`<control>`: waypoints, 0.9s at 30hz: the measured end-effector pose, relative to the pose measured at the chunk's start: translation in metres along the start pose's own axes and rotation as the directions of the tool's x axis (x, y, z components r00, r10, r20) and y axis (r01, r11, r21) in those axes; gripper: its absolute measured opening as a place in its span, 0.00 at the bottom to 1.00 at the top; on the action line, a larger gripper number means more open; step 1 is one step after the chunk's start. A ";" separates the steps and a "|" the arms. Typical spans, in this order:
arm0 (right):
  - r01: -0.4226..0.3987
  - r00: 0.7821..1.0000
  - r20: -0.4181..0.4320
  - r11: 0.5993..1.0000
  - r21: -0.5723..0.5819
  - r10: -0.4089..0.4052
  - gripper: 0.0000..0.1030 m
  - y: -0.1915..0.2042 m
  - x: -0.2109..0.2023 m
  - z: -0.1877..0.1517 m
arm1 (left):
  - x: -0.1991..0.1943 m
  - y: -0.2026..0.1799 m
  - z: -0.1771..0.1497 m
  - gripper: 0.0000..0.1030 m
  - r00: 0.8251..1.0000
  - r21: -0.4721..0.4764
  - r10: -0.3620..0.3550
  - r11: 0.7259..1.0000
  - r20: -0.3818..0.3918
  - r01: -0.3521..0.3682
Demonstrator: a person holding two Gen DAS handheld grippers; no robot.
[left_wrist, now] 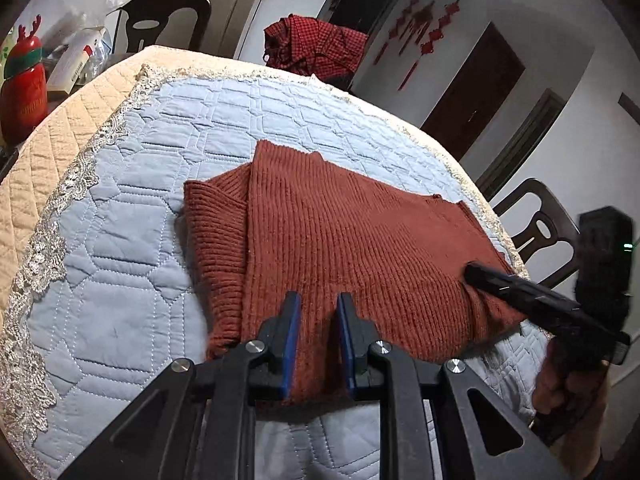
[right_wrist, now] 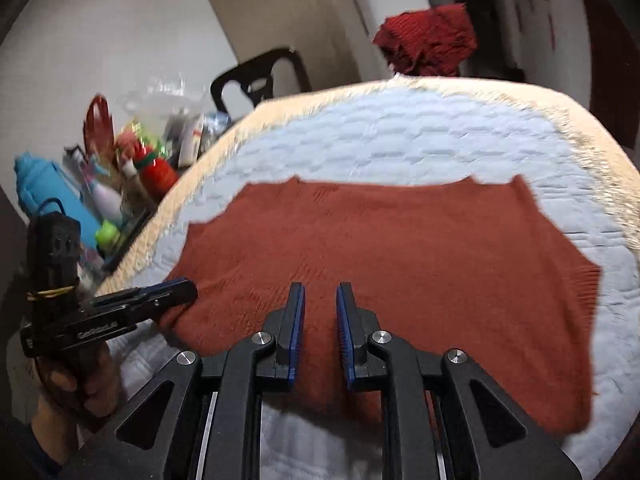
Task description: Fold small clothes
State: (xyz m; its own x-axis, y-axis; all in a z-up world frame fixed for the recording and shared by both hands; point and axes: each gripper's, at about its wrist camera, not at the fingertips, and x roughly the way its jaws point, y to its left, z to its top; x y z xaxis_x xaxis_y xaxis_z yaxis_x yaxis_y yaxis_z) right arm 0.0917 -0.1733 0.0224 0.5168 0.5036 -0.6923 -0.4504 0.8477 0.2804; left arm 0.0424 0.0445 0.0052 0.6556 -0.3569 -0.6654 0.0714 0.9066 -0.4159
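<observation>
A rust-red knitted sweater lies flat on the light blue quilted table cover, with one sleeve folded in at its left side. My left gripper is over the sweater's near hem, its blue-padded jaws parted a little with knit between them. In the right wrist view the sweater spreads wide, and my right gripper sits over its near hem, jaws parted the same way. The left gripper shows at the sweater's left corner, and the right gripper at its right corner.
A red checked cloth is heaped at the table's far edge. Dark chairs stand around the table. A red reindeer jar, boxes and bags crowd a side surface to the left; toys and bottles show there too.
</observation>
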 end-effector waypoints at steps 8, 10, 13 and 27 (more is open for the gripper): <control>0.078 0.995 -0.051 0.996 -0.045 -0.081 0.10 0.000 0.024 0.000 | -0.007 -0.003 0.007 0.20 1.000 0.002 -0.029 1.000 0.010 0.029; 0.102 0.993 -0.052 0.993 -0.063 -0.106 0.10 0.004 0.026 0.002 | -0.006 -0.004 0.012 0.20 0.999 0.011 -0.028 1.000 0.021 0.027; 0.124 0.991 -0.050 0.989 -0.077 -0.128 0.10 0.010 0.027 0.007 | 0.003 0.002 0.017 0.20 1.000 -0.001 -0.022 1.000 0.008 0.022; 0.185 0.977 -0.096 0.981 -0.059 -0.190 0.10 0.004 0.069 0.041 | 0.008 0.018 0.008 0.20 0.995 -0.045 -0.096 0.994 0.008 0.097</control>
State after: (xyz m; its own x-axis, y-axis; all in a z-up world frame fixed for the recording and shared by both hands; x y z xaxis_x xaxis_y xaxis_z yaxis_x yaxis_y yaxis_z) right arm 0.1553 -0.1283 0.0036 0.5205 0.3145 -0.7938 -0.3886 0.9151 0.1077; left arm 0.0547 0.0597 -0.0023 0.6519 -0.4408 -0.6170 0.1010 0.8569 -0.5055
